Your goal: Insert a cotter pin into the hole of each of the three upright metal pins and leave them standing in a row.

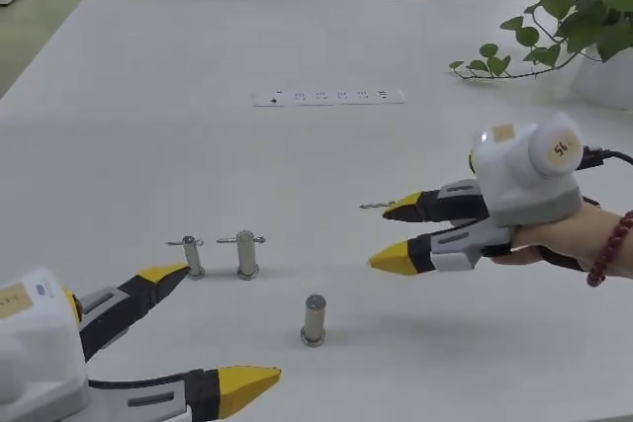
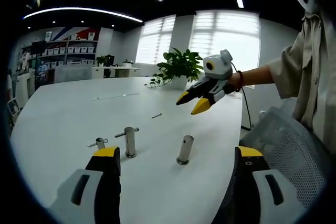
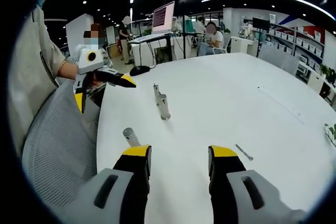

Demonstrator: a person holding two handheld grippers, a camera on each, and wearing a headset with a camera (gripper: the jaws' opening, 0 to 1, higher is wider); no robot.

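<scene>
Left gripper wide, right gripper parted, two pins cottered, third pin bare

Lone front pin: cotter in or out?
Out. The front pin stands upright, its top bare; a loose cotter pin lies on the table beside the right gripper.
</scene>
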